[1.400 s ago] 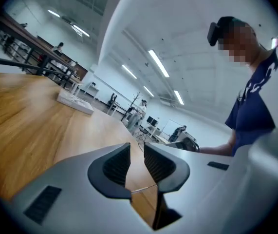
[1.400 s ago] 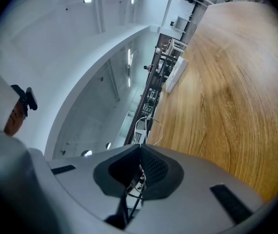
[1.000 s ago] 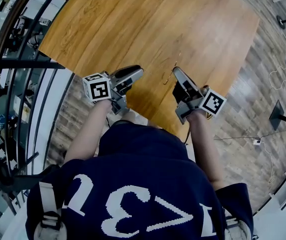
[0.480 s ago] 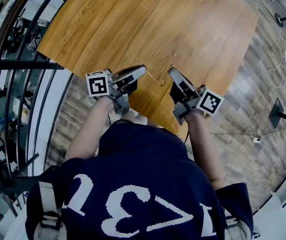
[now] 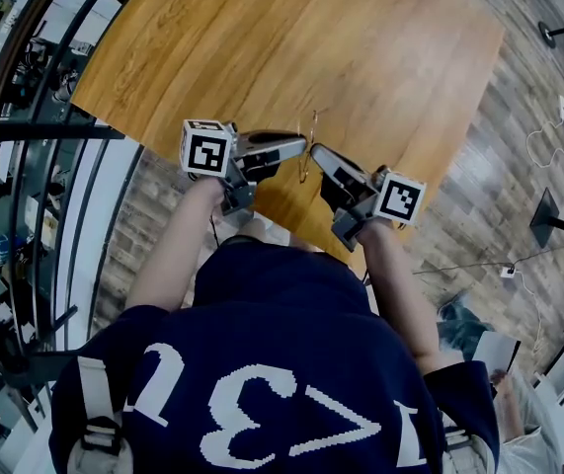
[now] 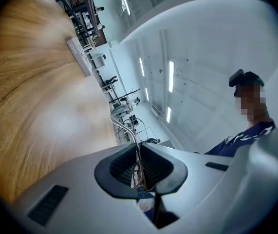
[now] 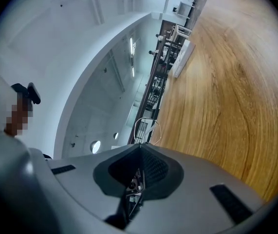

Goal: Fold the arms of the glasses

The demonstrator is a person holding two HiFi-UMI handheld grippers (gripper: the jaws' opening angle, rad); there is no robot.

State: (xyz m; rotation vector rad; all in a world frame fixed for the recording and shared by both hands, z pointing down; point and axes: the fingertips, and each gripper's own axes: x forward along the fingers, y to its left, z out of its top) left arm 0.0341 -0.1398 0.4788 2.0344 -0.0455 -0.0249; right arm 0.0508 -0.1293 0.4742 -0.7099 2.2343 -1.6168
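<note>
Wide tabletop (image 5: 262, 47) ahead, railing (image 5: 54, 129) left

I take this for a lab-like open workspace: a wooden desk (image 5: 262, 47) on plank flooring (image 5: 499, 196), a black railing (image 5: 25, 117) at the frame's left with cluttered equipment beyond, loose cables (image 5: 546, 144) at right, and strip lights (image 6: 171, 76) on a high white ceiling.

Thin metal-wire glasses (image 7: 147, 129), smooth matt wooden table (image 5: 262, 47).

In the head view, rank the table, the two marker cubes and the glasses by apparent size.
1. Table: largest.
2. Left marker cube and right marker cube: look alike, unranked.
3. Glasses: smallest, a thin wire frame.
</note>
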